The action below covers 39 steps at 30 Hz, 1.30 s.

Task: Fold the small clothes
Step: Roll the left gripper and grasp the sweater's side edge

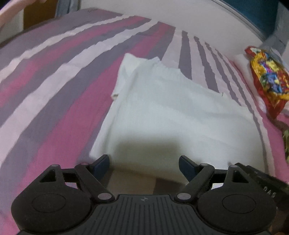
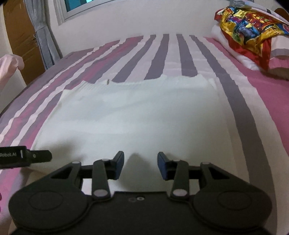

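A white garment [image 1: 171,108] lies spread flat on a striped pink, purple and white bedsheet [image 1: 54,81]. It also shows in the right wrist view [image 2: 135,115], with its ribbed hem at the far side. My left gripper [image 1: 143,165] is open and empty, just above the garment's near edge. My right gripper [image 2: 140,165] is open and empty, over the garment's near edge; a small bump of cloth rises between its fingers. The left gripper's body [image 2: 25,158] shows at the left of the right wrist view.
A pillow with a colourful red and yellow cloth [image 2: 249,27] lies at the bed's far right; it also shows in the left wrist view [image 1: 269,77]. A wall with a window [image 2: 81,7] and a curtain [image 2: 43,36] stand behind the bed.
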{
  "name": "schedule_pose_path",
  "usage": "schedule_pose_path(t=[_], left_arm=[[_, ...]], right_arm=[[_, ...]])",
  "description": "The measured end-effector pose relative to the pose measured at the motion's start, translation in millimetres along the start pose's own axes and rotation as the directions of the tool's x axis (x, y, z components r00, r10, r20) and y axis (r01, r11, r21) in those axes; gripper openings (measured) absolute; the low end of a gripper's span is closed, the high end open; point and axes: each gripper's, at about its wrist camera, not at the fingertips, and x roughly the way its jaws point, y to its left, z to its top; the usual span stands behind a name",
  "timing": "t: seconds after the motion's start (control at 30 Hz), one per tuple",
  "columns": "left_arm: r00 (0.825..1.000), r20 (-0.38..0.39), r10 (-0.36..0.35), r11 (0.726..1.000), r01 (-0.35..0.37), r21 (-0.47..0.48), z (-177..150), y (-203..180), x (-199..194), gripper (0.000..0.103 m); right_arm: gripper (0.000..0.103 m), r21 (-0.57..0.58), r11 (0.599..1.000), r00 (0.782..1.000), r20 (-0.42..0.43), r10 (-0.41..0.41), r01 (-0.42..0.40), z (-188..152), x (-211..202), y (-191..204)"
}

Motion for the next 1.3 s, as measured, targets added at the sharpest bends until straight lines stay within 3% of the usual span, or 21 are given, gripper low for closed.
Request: schedule_pose_path(t=[0.07, 0.3, 0.6, 0.73, 0.93, 1.07, 1.3], left_arm=[[1.000, -0.020, -0.012, 0.999, 0.011, -0.051, -6.5, 4.7, -1.5, 0.084], [1.000, -0.014, 0.017, 0.998, -0.018, -0.066, -13.0, 0.6, -4.3, 0.084], [0.999, -0.011, -0.034, 0.987, 0.032, -0.159, -13.0, 9.0, 2.6, 0.084], [0.996, 0.013, -0.093, 0.960, 0.093, -0.265, -14.7, 22.7, 10.1, 0.083], [0.990, 0.040, -0.136, 0.940, 0.142, -0.309, -13.2, 29.9, 20.4, 0.083], [0.975, 0.060, -0.212, 0.892, 0.218, -0.397, -11.5, 46.7, 26.9, 0.083], [0.947, 0.128, -0.294, 0.838, 0.320, -0.442, -21.9, 62.1, 32.6, 0.084]], right_arm=[[0.040, -0.011, 1.000, 1.000, 0.001, -0.001, 0.001, -1.1, -5.6, 2.4], [0.041, -0.005, 1.000, 1.000, 0.015, 0.006, -0.006, -0.4, -23.6, 3.4], [0.041, -0.011, 1.000, 1.000, 0.019, 0.010, -0.010, -4.9, -29.9, 2.8], [0.042, -0.009, 1.000, 1.000, 0.022, 0.008, -0.008, -4.1, -24.7, 1.3], [0.043, 0.001, 1.000, 1.000, 0.004, 0.016, -0.016, -6.3, -13.7, -0.9], [0.043, 0.009, 1.000, 1.000, -0.002, 0.015, -0.014, -6.4, -9.1, -2.3], [0.044, 0.016, 1.000, 1.000, -0.004, 0.020, -0.020, -6.3, -5.6, -4.2]])
